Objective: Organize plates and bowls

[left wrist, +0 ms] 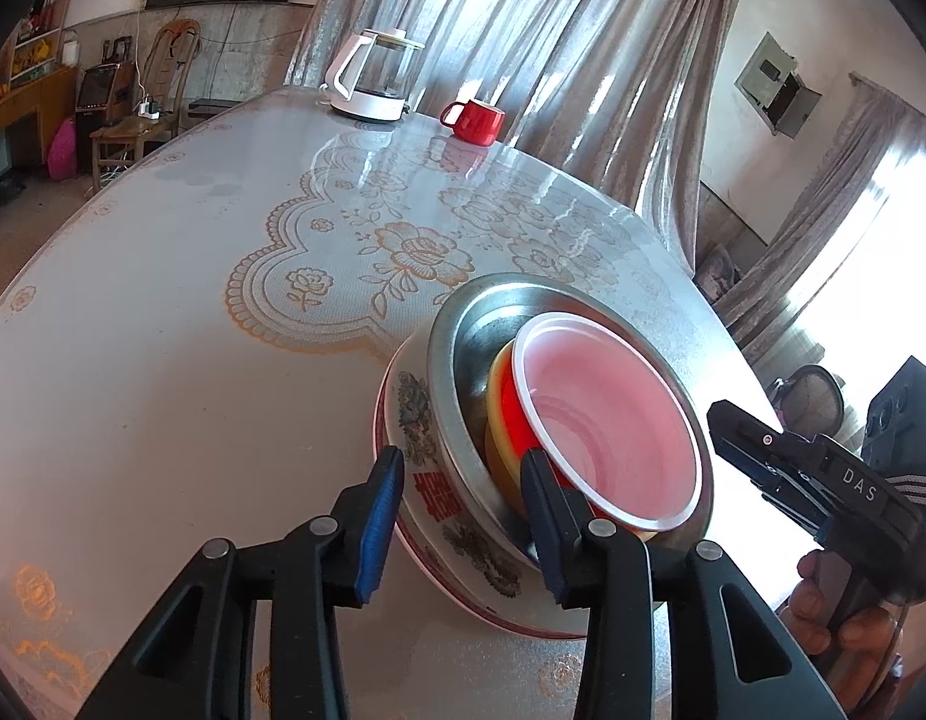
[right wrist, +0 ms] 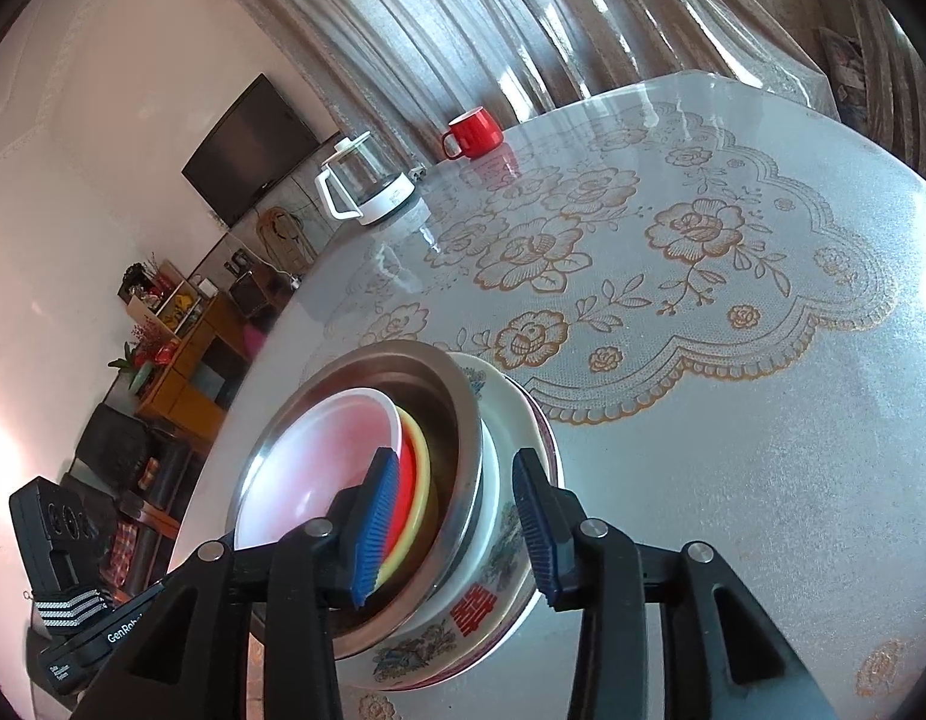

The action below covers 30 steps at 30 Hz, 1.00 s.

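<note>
A nested stack stands on the table: a white bowl with pink inside (left wrist: 613,414) (right wrist: 319,456), in a red bowl (left wrist: 514,414) and a yellow one (right wrist: 424,474), in a steel bowl (left wrist: 457,360) (right wrist: 457,420), in a white patterned ceramic bowl (left wrist: 427,480) (right wrist: 493,576), on a plate (left wrist: 511,612). My left gripper (left wrist: 463,492) is open and straddles the stack's left rims. My right gripper (right wrist: 457,510) (left wrist: 739,420) is open and straddles the right rims, one finger inside the steel bowl, one outside the ceramic bowl.
A glass kettle with a white base (left wrist: 373,78) (right wrist: 367,186) and a red mug (left wrist: 472,120) (right wrist: 472,132) stand at the far side of the round table, which has a floral cloth (left wrist: 223,300). Curtains hang behind.
</note>
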Each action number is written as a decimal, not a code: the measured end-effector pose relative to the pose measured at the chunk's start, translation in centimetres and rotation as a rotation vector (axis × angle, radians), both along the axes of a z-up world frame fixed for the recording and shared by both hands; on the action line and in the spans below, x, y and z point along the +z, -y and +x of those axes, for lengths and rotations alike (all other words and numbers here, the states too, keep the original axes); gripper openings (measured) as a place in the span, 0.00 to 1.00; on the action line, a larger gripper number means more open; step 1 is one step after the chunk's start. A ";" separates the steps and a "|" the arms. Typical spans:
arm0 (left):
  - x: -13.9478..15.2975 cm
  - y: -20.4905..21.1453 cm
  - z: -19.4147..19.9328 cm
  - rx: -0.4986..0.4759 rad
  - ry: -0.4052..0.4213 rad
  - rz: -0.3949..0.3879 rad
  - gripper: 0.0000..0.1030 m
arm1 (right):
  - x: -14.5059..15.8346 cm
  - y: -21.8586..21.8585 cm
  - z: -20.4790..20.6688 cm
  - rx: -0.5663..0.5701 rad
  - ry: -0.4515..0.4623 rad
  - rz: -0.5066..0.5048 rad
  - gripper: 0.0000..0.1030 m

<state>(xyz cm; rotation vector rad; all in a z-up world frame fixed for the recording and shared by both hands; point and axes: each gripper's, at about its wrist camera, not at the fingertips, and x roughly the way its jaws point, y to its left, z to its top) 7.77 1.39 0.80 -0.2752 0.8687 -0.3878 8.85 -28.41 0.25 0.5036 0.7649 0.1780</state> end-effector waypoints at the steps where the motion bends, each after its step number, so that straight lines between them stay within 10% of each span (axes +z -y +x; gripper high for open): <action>1: 0.0 0.0 0.0 0.000 0.000 0.000 0.40 | 0.1 -0.1 0.0 0.001 0.004 -0.003 0.41; 30: 1.9 -1.3 -3.8 0.168 0.135 0.173 0.61 | 1.3 -4.3 -1.3 -0.027 0.058 -0.283 0.46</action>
